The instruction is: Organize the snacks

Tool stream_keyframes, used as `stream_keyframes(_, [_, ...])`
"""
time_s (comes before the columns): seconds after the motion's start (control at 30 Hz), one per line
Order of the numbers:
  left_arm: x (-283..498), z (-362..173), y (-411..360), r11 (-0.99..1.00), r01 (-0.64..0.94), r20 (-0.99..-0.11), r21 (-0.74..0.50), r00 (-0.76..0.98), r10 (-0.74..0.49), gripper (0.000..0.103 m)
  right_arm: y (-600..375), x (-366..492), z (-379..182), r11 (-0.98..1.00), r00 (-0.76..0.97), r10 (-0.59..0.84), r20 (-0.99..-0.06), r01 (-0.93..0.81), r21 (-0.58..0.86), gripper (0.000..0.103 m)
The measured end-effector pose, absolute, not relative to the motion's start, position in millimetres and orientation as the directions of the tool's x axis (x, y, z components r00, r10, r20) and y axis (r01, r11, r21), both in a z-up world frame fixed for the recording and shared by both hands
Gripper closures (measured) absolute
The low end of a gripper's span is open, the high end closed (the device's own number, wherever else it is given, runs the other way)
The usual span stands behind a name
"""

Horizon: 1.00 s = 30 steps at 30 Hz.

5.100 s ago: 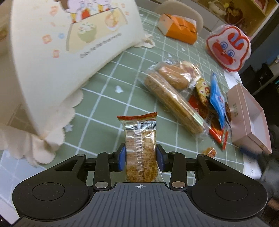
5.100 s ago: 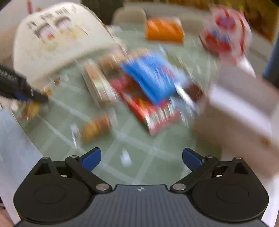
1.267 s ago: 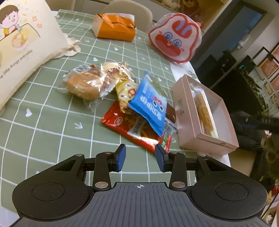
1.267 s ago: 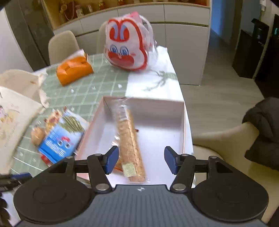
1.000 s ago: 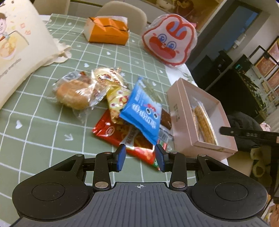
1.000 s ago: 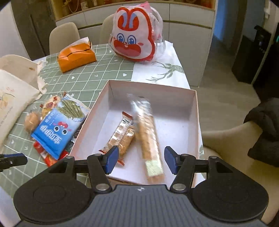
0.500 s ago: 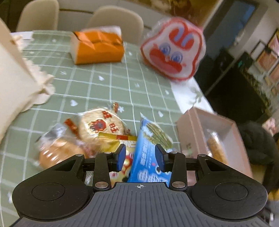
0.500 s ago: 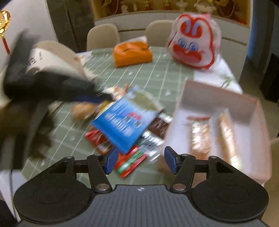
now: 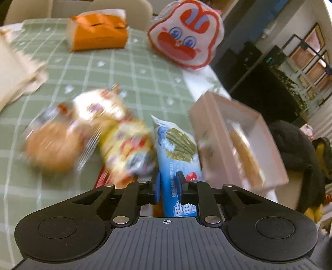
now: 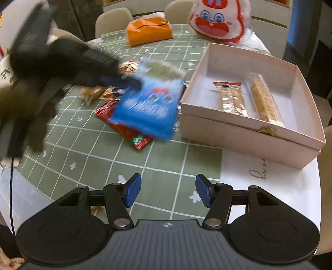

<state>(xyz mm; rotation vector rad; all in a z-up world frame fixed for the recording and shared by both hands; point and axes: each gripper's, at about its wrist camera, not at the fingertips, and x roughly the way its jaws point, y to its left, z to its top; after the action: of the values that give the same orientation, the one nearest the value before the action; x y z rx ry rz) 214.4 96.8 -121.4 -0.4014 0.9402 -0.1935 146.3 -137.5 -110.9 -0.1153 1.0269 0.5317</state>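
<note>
My left gripper (image 9: 168, 187) is shut on a blue snack bag (image 9: 176, 153) and holds it above the snack pile; the bag (image 10: 149, 106) and the left gripper (image 10: 124, 82) also show, blurred, in the right wrist view. A pink open box (image 10: 255, 108) stands to the right and holds a short biscuit pack (image 10: 232, 97) and a long cracker pack (image 10: 264, 99). My right gripper (image 10: 167, 192) is open and empty over the table's near edge. A bun (image 9: 51, 145), a yellow pack (image 9: 128, 143) and a red pack (image 10: 126, 130) lie on the green tablecloth.
An orange tissue box (image 10: 148, 31) and a rabbit-face bag (image 10: 217, 18) stand at the far side of the table. A cream tote bag (image 9: 14, 68) lies at the left. Chairs (image 10: 113, 19) stand behind the table. A dark coat (image 9: 294, 149) hangs to the right.
My left gripper has closed on the blue snack bag and lifted it off the pile. My right gripper has drawn back from the box and stays open.
</note>
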Motion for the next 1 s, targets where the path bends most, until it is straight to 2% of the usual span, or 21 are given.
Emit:
stream_keyframes(0.2, [148,-126,122,0.919,-0.089,-0.784,-0.385,0.557,-0.274,0.087,-131,150,-113,0.857,0.400,0.387,-0.831,-0.489,0.163,0.044])
stream_keyframes(0.27, [126,-125,134,0.924,-0.129,-0.796,-0.360,0.559,-0.233,0.088,-121,149,-114,0.841,0.389,0.407,-0.827,-0.512,0.173,0.039])
stream_keyframes(0.4, [86,-124,161,0.882,-0.222,-0.778,-0.417,0.589,-0.219,0.086,-92,146,-112,0.808,0.370,0.447,-0.814,-0.558,0.190,0.034])
stream_keyframes(0.53, [63,-119,172,0.882,-0.286,-0.788,-0.374,0.600,-0.139,0.082,-52,147,-117,0.825,0.401,0.429,-0.810,-0.540,0.170,0.025])
stream_keyframes(0.6, [56,-116,169,0.887,-0.271,-0.785,-0.374,0.602,-0.147,0.082,-34,154,-127,0.862,0.412,0.382,-0.827,-0.480,0.159,0.024])
stream_keyframes(0.63, [54,-116,165,0.892,-0.255,-0.783,-0.374,0.601,-0.157,0.082,-29,156,-131,0.872,0.408,0.374,-0.833,-0.461,0.165,0.017])
stream_keyframes(0.7, [51,-115,154,0.909,-0.200,-0.784,-0.366,0.593,-0.185,0.082,-22,158,-132,0.884,0.432,0.365,-0.825,-0.438,0.162,0.014])
stream_keyframes(0.77, [53,-115,141,0.925,-0.137,-0.784,-0.354,0.583,-0.214,0.082,-13,158,-132,0.880,0.449,0.358,-0.819,-0.454,0.135,0.014])
stream_keyframes(0.83, [58,-116,126,0.939,-0.084,-0.791,-0.333,0.566,-0.230,0.082,-6,157,-134,0.864,0.453,0.364,-0.814,-0.491,0.113,0.008])
stream_keyframes(1.0, [59,-117,103,0.946,-0.017,-0.794,-0.323,0.549,-0.261,0.082,11,162,-137,0.837,0.465,0.350,-0.813,-0.545,0.049,0.008])
